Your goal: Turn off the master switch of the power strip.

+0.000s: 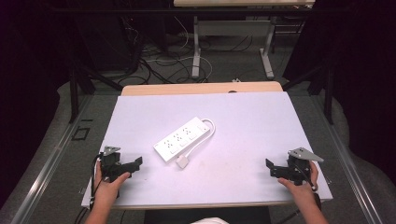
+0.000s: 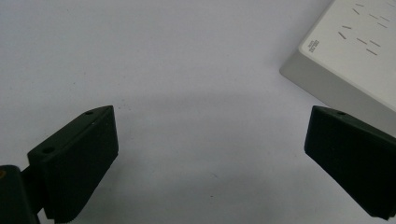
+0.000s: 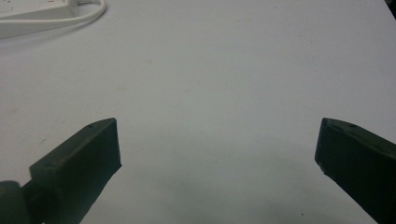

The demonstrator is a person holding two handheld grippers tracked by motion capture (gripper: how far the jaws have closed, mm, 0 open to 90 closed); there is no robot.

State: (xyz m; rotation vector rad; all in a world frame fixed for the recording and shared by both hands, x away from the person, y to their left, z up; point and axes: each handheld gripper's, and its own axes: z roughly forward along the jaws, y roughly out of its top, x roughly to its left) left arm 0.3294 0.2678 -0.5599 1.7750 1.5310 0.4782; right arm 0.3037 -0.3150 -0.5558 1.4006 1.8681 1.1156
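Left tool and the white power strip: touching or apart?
Apart. The high view shows bare table between the left tool and the power strip.

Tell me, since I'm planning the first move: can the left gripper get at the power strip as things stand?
Probably yes. The left gripper is open, and bare table lies between it and the near end of the power strip.
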